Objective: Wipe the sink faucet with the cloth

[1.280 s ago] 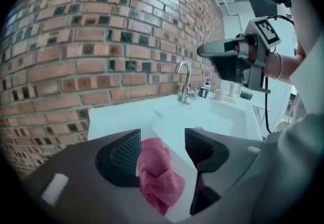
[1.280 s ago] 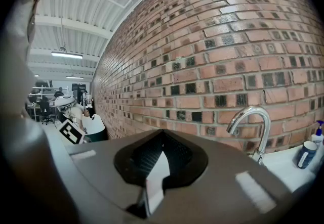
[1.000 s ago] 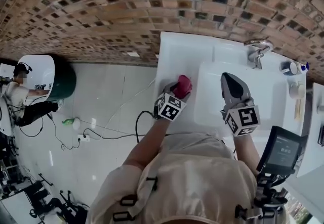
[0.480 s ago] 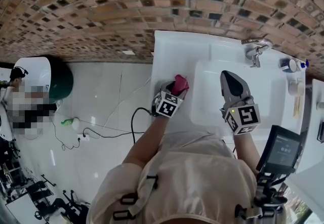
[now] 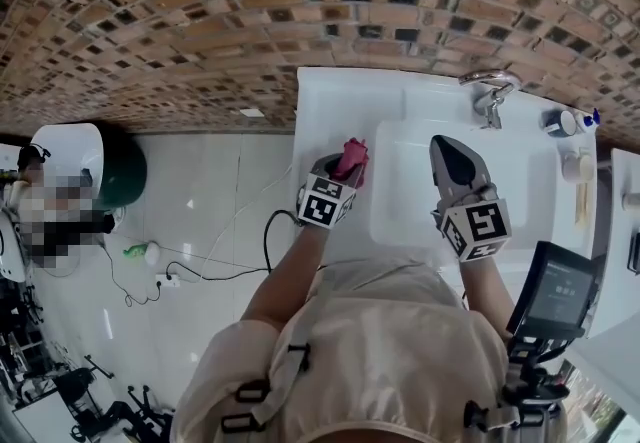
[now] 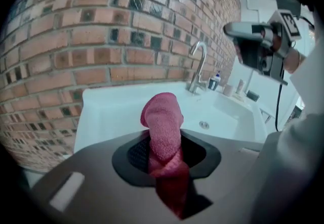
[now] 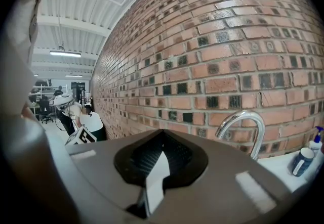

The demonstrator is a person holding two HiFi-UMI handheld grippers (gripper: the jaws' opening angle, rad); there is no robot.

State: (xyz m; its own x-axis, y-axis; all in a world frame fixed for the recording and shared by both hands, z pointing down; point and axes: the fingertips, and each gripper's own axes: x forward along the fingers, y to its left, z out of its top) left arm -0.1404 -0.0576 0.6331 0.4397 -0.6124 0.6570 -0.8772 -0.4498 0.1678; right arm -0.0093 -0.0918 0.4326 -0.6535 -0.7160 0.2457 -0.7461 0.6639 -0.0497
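My left gripper (image 5: 345,169) hovers over the left ledge of the white sink (image 5: 330,101), its jaws closing, pads pinching a bunched pink cloth (image 5: 352,155). In the left gripper view the cloth (image 6: 164,127) stands up between the jaws of the left gripper (image 6: 163,151), clear of the counter. The chrome faucet (image 5: 490,91) rises at the back of the basin by the brick wall; the left gripper view shows the faucet (image 6: 198,66) ahead to the right. My right gripper (image 5: 447,146) hangs shut and empty over the basin, and past the right gripper (image 7: 161,134) the faucet (image 7: 243,127) arches.
Small bottles (image 5: 565,123) and a cup (image 5: 577,166) stand on the sink's right ledge; a blue-capped bottle (image 7: 304,160) sits beside the faucet. A dark screen device (image 5: 555,296) is at my right side. A black cable (image 5: 270,241) trails on the floor at left.
The left gripper's jaws have closed on the pink cloth and lifted it off the sink ledge, drifting slightly toward the wall. The right gripper has stayed in place.
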